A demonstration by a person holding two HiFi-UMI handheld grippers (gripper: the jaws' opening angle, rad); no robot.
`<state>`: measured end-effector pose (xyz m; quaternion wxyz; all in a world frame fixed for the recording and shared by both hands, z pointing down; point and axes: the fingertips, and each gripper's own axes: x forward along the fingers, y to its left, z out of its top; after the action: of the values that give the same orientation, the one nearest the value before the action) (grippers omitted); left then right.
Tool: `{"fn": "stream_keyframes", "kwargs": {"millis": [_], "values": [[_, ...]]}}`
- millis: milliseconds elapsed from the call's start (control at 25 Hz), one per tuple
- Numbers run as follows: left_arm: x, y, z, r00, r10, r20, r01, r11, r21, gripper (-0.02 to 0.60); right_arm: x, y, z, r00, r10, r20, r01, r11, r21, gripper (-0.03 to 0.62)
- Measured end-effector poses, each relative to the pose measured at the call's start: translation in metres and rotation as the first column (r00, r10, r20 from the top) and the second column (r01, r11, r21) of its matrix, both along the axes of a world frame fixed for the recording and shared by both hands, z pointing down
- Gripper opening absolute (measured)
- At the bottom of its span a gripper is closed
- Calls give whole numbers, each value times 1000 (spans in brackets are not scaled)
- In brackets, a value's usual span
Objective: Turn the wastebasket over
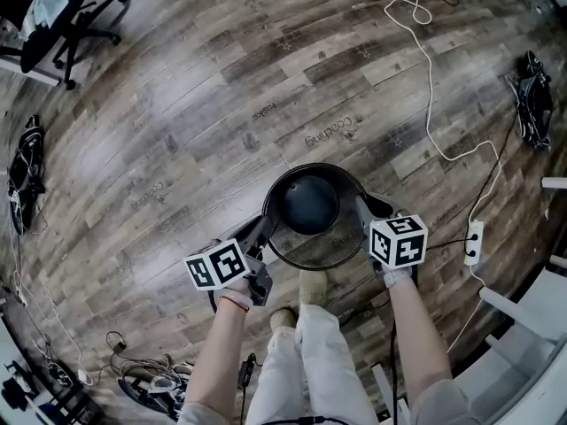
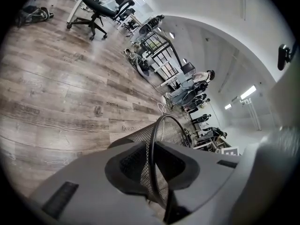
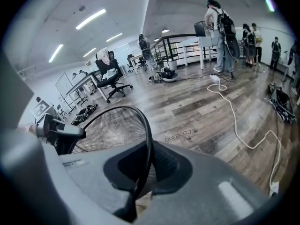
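The black wire-mesh wastebasket (image 1: 310, 204) hangs above the wood floor in front of me, its dark round base showing inside the rim ring. My left gripper (image 1: 264, 228) clamps the rim on the left side, and my right gripper (image 1: 363, 209) clamps it on the right. In the left gripper view the rim wire and mesh (image 2: 136, 137) pass between the pads of the left gripper (image 2: 151, 172). The right gripper view shows the same: the basket (image 3: 108, 125) has its rim pinched in the right gripper (image 3: 140, 172).
My legs and shoes (image 1: 312, 286) are just below the basket. A white cable (image 1: 434, 122) runs to a power strip (image 1: 474, 242) on the right. An office chair (image 1: 71, 16) stands at the far left, with bags (image 1: 27, 171) nearby. Several people (image 3: 220, 27) stand farther off.
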<state>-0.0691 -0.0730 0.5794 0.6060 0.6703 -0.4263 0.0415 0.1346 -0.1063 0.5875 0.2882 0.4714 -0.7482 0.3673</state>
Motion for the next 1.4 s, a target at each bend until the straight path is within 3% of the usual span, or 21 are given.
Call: {"fn": "stream_keyframes", "kwargs": {"millis": [160,800,1400], "values": [[0,3,-41,999,11,34,-12,1000,8,53,7,7,-42,1000,28,6,-28,1000,2,18],[0,7,-195,999,12,49,-14,999,43,52,8,13,-196,997,57,58,-61,996,57,21],[8,23,-276,997,40,60,-44,997,64,52,16,35,-271,994,68,91,-74,995,67,21]]}}
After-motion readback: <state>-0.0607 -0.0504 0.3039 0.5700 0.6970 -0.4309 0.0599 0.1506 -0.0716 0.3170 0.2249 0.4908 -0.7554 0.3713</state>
